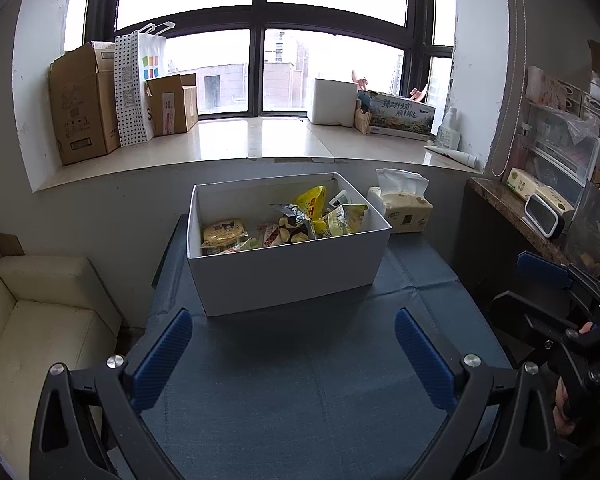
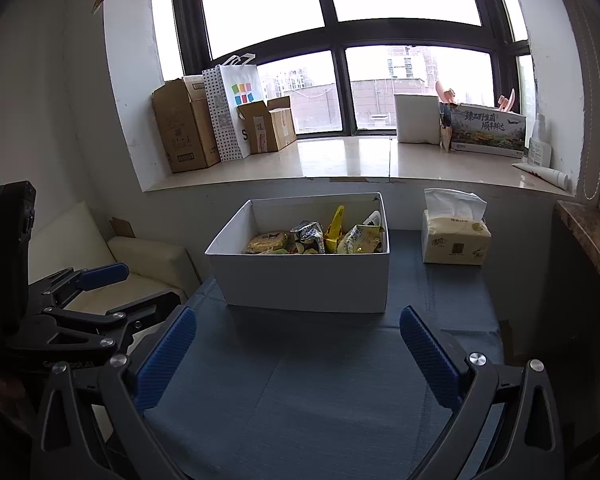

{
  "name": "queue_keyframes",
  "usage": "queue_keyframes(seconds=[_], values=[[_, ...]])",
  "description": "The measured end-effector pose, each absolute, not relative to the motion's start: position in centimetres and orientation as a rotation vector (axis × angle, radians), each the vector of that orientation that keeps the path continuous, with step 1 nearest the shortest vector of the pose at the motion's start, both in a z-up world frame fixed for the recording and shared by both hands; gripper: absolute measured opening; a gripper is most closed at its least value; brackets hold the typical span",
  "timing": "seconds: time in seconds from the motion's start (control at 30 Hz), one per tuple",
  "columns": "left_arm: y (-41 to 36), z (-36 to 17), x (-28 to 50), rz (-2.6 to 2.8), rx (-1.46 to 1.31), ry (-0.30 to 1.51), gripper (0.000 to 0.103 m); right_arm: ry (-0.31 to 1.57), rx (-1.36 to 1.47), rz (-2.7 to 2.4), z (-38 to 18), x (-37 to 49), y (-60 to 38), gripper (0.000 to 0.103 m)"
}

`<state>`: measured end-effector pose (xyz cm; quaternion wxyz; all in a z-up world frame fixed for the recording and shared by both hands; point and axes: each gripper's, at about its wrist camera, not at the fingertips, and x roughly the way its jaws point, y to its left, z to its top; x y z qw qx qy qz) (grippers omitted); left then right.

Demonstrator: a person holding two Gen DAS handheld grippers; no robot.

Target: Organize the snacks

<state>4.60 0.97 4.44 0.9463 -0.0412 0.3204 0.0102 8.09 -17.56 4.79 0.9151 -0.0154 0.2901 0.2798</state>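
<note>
The snack packets point(image 1: 296, 222) are seen already gathered in the white box point(image 1: 284, 276) on the blue-clothed table point(image 1: 300, 380) — little appears left — while the left gripper point(image 1: 294, 356) and right gripper point(image 2: 298, 354) are held wide apart, nothing gripped.

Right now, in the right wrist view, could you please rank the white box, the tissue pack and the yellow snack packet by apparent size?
1. white box
2. tissue pack
3. yellow snack packet, partly hidden inside the box, so its full size is unsure.

Bare cloth point(image 1: 300, 380) before the open-topped box point(image 1: 288, 276); tissue pack point(image 1: 406, 214) just beside.
</note>
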Motion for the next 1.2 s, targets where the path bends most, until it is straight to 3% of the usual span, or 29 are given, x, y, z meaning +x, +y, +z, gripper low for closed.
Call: queue_keyframes(seconds=[1.2], values=[[0.80,4.29,4.44,0.017,-0.076,0.653,0.103,0.617,-0.012,0.587,4.28,7.93,-17.41,0.103]])
